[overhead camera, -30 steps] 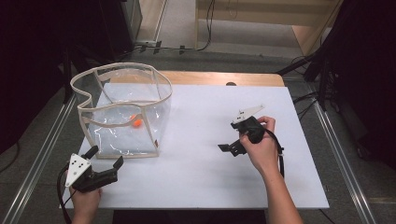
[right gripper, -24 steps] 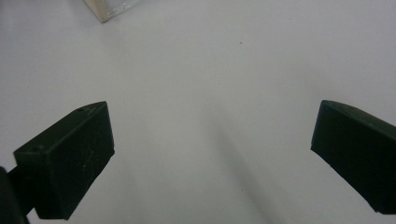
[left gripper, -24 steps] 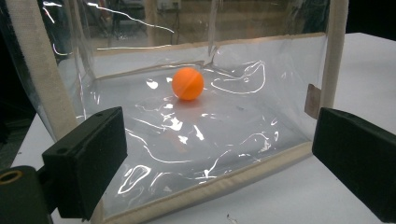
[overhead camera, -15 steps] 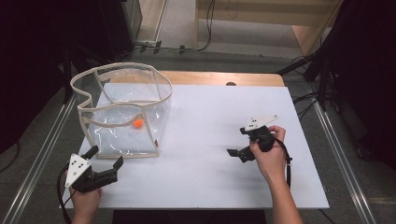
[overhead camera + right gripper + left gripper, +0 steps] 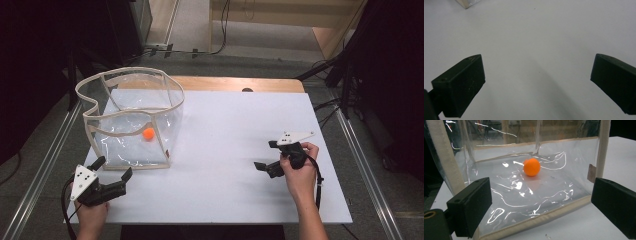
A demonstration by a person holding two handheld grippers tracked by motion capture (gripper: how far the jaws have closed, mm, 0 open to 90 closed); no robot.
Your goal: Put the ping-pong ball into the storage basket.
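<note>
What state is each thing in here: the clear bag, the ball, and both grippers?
Clear bag: upright on the table, top open.
Orange ball: resting on the bag's floor, loose.
Left gripper: jaws open, empty, facing the bag.
Right gripper: jaws open, empty, over bare white table.

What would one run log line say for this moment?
left tongs: open, facing clear bag | right tongs: open, empty, over white table | orange ball: inside bag

Clear bag [image 5: 131,120] blocks table's [image 5: 230,130] left rear; centre and right white surface open.
</note>
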